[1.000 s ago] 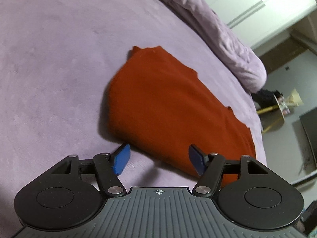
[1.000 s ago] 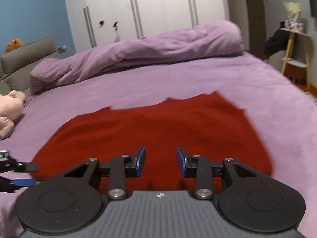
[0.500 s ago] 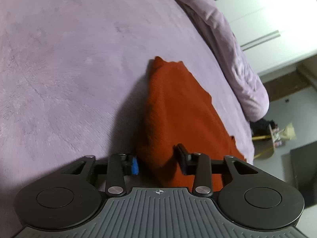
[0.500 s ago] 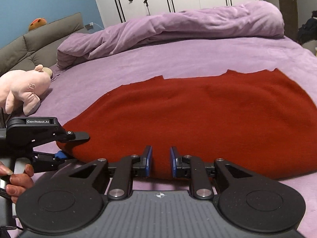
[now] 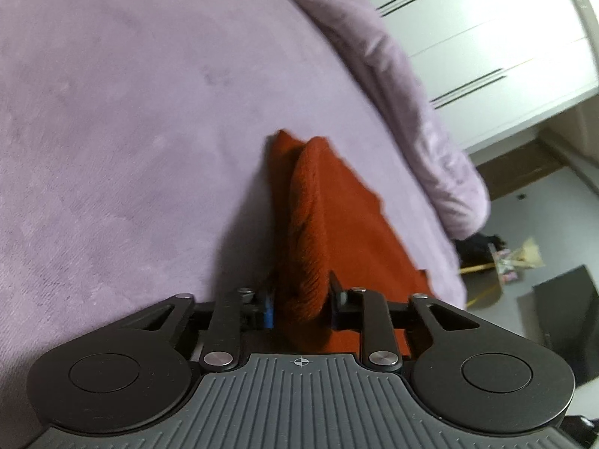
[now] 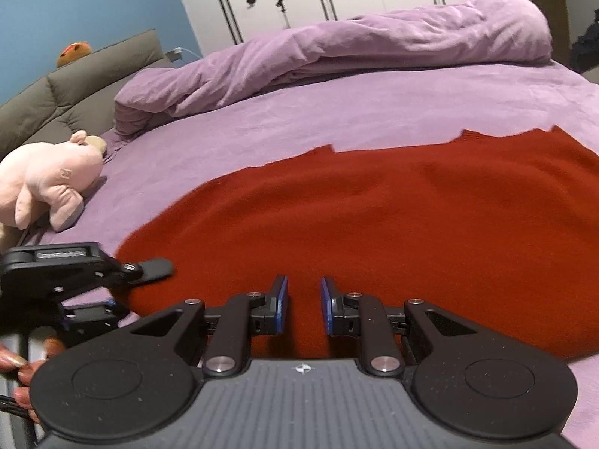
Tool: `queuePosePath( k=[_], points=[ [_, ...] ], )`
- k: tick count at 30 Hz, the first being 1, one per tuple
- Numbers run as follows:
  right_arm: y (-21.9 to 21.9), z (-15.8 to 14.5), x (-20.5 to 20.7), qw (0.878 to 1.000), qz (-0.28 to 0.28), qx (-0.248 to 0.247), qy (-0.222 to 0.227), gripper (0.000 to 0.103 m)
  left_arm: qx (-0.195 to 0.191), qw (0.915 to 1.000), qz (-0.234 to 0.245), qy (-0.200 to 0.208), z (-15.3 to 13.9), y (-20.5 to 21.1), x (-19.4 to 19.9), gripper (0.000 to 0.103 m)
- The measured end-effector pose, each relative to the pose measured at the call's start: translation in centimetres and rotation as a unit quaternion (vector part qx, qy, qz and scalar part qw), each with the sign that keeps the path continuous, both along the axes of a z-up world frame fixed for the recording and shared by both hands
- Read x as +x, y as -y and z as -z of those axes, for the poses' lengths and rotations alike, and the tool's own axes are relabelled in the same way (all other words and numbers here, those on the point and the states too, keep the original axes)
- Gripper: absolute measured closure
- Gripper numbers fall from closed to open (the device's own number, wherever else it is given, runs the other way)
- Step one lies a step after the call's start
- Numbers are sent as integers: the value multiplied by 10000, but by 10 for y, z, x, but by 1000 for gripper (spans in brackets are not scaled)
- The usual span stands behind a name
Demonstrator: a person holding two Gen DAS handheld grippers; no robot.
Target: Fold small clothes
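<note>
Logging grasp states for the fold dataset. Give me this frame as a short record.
surface: purple bed sheet
garment: red knit garment, spread flat, one end bunched up
left gripper: jaws closing, pads pressing a raised fold of the garment
right gripper: narrow gap, at the garment's near edge; grip unclear
other items: pink plush pig to the left of the garment, rolled purple duvet beyond it
fold stage: not yet folded over

Garment (image 6: 374,217) on bed (image 6: 337,112); duvet (image 6: 337,48) behind, plush (image 6: 48,183) left.
</note>
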State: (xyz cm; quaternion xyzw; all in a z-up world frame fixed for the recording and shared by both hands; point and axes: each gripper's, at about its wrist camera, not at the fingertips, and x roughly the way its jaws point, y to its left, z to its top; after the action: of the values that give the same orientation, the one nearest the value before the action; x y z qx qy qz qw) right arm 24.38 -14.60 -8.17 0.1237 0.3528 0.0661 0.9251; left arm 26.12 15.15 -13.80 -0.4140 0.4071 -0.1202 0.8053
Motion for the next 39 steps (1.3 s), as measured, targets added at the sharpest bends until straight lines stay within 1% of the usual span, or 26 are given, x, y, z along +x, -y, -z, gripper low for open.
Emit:
queuePosePath(
  k=[2, 5, 6, 8, 9, 11, 14, 17, 18, 19, 22, 25, 29, 31, 32, 34, 37, 39],
  points=[
    [-9, 2, 3, 10000, -78, -1, 7, 85, -191, 9997, -129, -38, 5, -2, 3, 68],
    [-20, 10, 8, 9997, -220, -50, -36, 85, -474, 9982, -346, -96, 8, -5, 11, 69],
    [-23, 12, 9, 9997, -246, -80, -37, 85, -524, 9979, -365, -140, 9, -6, 13, 79],
    [-26, 15, 9, 9992, -338, -204, 5, 85, -528, 9974, -418, -261, 10, -7, 18, 83],
    [-27, 14, 10, 9989, -393, -246, 7, 85, -524, 9973, -440, -257, 8, -7, 18, 83],
    [-26, 7, 8, 9983, -473, -339, 34, 85, -429, 9981, -418, -147, 3, -6, 17, 84],
    [-23, 1, 0, 9983, -359, -378, 256, 85, -151, 9992, -364, -22, -6, -1, 15, 85],
    [-25, 14, 6, 9984, -439, -353, -63, 85, 49, 9994, -332, 1, -12, 4, 16, 85],
    [-25, 16, 6, 9983, -467, -332, -81, 85, 86, 9994, -326, 24, -15, 6, 15, 85],
    [-24, 15, 7, 9985, -463, -281, -101, 85, 99, 9994, -317, 49, -18, 7, 16, 85],
    [-8, 5, 4, 9993, -338, 124, -118, 86, 191, 9993, -264, 188, -31, 9, 14, 85],
    [12, -5, -16, 9994, -92, 255, 218, 85, 425, 9982, -142, 407, -47, 20, 14, 86],
    [47, -12, -41, 9971, 397, 547, 358, 85, 735, 9950, 3, 681, -68, 39, 12, 86],
    [66, -15, -51, 9940, 626, 814, 384, 84, 924, 9918, 159, 866, -81, 54, 10, 86],
    [74, -16, -54, 9925, 738, 904, 366, 84, 1058, 9888, 288, 1009, -89, 64, 8, 86],
    [88, -19, -61, 9899, 935, 977, 419, 84, 1206, 9836, 544, 1229, -102, 85, 5, 86],
    [101, -25, -66, 9882, 1156, 867, 514, 84, 1447, 9720, 1008, 1552, -115, 125, -3, 86],
    [110, -27, -71, 9867, 1318, 804, 509, 84, 1689, 9621, 1353, 1661, -113, 156, -9, 86]
  ],
)
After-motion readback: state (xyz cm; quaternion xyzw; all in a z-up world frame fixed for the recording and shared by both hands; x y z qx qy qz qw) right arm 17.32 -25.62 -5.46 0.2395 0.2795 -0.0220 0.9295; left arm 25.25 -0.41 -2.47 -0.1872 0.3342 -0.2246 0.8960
